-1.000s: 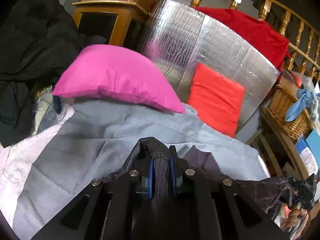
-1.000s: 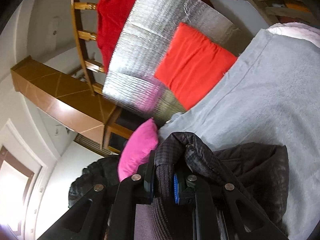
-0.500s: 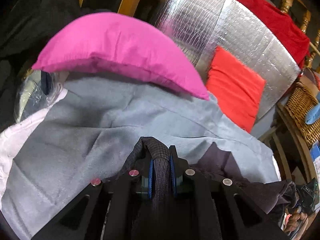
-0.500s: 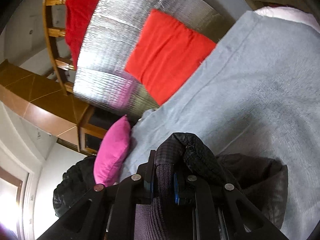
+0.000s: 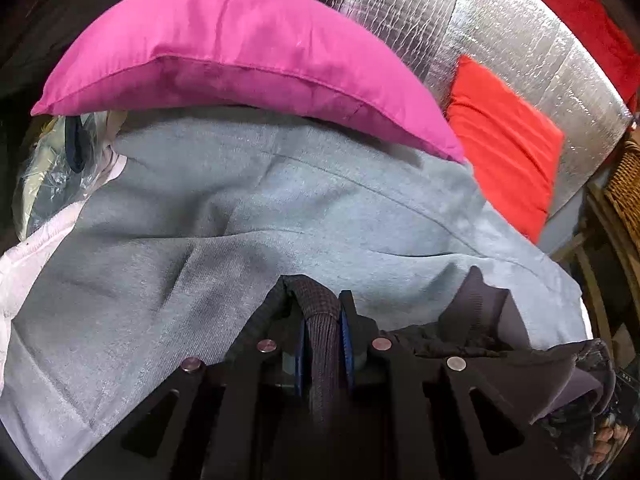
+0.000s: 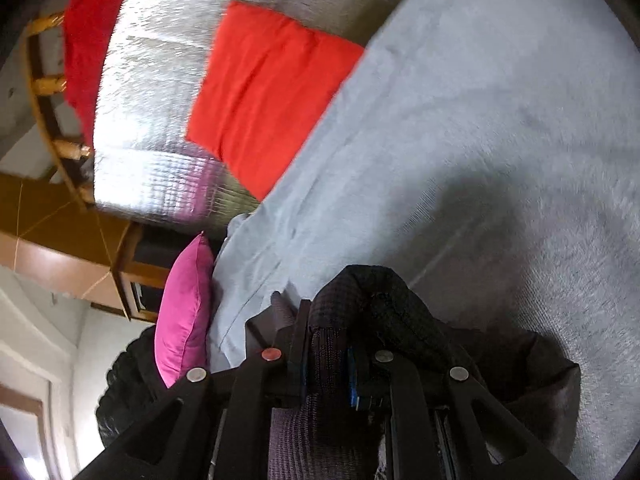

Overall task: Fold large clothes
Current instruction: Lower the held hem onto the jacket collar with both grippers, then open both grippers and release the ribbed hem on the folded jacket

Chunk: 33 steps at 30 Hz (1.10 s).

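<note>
Left wrist view: left gripper clamped on a ribbed fold of the dark checked woven garment, blue pads tight against both sides of the band. Rest of garment spread low and to the right over the pale grey fleece blanket, one flap standing up in a peak. Beyond the blanket, one magenta pillow lying across its far edge; one red cushion propped against the silver quilted foil panel, touching it. One red cloth draped above the panel. Clear plastic bag at far left beside a white fabric edge. Wicker basket at right margin, only partly seen. At lower right corner, fingers of a hand and part of the other tool, too cropped for detail. Nothing between gripper and pillow but bare blanket. Right wrist view (rolled sideways): right gripper pinched shut on a thick bunched fold of the same garment, cloth bulging over the tips and trailing right in a dark heap on the blanket. Same single red cushion, foil panel, red cloth, magenta pillow. Wooden railing behind panel; brown wooden cabinet beside pillow; black bundle below it, kind unclear. Count: grippers two, pillows two, garment one.
</note>
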Available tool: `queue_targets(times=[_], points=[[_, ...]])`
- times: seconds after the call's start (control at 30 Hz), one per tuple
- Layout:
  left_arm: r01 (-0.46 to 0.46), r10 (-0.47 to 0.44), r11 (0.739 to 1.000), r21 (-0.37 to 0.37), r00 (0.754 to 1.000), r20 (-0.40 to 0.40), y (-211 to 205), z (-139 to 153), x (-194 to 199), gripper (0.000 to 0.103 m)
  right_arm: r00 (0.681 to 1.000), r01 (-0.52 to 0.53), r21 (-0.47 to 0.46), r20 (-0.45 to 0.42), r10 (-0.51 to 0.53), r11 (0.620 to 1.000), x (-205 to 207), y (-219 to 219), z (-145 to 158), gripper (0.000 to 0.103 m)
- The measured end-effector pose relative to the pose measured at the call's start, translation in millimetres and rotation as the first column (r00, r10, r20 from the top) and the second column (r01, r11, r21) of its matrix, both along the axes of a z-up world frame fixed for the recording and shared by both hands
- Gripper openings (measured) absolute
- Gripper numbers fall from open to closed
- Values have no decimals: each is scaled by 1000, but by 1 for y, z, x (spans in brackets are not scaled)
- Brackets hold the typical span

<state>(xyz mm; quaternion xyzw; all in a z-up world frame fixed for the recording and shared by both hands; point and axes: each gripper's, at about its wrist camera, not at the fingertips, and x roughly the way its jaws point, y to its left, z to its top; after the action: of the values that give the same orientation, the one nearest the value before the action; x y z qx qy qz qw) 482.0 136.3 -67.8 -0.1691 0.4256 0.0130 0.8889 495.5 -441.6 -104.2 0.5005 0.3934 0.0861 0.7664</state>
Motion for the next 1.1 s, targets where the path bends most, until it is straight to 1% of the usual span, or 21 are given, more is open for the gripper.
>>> queue_targets(times=[0.1,0.17,0.23,0.27,0.3,0.33,0.37,0.4,0.43,0.47,0.53,0.6,0.67,0.77,0.83,0.9,0.93,1.0,1.07,1.1], points=[[-8,8,1000,-7,1000,-21,1,-5,5,20,1000,-2,25,-5,2,1000,0,-3,-5,18],[-10,10,999,-31,1000,-21,4,-6,5,21,1000,4,44,-9,-4,999,0,-4,-6,20],[-11,9,998,-56,1000,-18,5,-4,4,27,1000,5,31,-10,-4,1000,0,-3,-5,21],[-11,9,998,-66,1000,-19,6,-3,5,33,1000,6,30,-9,-6,1000,0,-2,-4,25],[-16,14,997,-72,1000,-18,8,-1,4,47,1000,8,31,-7,-8,999,-1,-1,-3,27],[-38,38,997,-61,999,1,12,3,2,56,1000,9,32,-1,-9,999,-1,-1,-1,32],[-67,69,997,-44,997,27,15,9,-1,72,1000,9,33,4,-9,999,-1,1,1,40],[-91,93,995,-36,994,52,19,13,-3,80,1000,8,38,10,-8,999,-1,0,2,48],[-111,113,993,-35,991,70,24,17,-6,82,1000,8,46,25,-9,999,-1,0,6,66],[-123,126,992,-41,989,79,30,21,-8,82,999,15,41,37,-16,999,-2,0,10,69],[-110,113,993,-44,990,87,38,26,-12,82,998,18,23,56,-20,1000,-4,-1,19,69],[-86,87,996,-14,990,112,46,30,-21,82,998,8,-1,65,-8,1000,-7,-1,29,69],[-50,44,998,45,990,135,53,31,-30,82,995,10,-73,96,-3,997,-16,-5,43,70],[0,-13,993,118,993,118,57,25,-33,82,993,-3,-198,117,27,980,-28,-10,61,70],[42,-55,990,133,994,95,57,19,-31,83,991,-21,-315,120,62,949,-31,-8,73,70],[97,-106,987,128,992,67,49,14,-24,83,987,-61,-403,110,114,913,-29,-2,78,70],[137,-145,981,134,988,46,42,12,-18,83,981,-106,-457,95,167,883,-24,7,80,70],[202,-209,965,164,978,25,27,9,-8,83,964,-184,-551,59,258,814,-14,25,79,70],[255,-258,947,196,966,-6,12,7,3,83,938,-259,-650,9,348,714,-3,45,74,70],[280,-281,939,201,959,-23,5,5,7,83,928,-281,-681,-14,372,676,0,51,69,70]])
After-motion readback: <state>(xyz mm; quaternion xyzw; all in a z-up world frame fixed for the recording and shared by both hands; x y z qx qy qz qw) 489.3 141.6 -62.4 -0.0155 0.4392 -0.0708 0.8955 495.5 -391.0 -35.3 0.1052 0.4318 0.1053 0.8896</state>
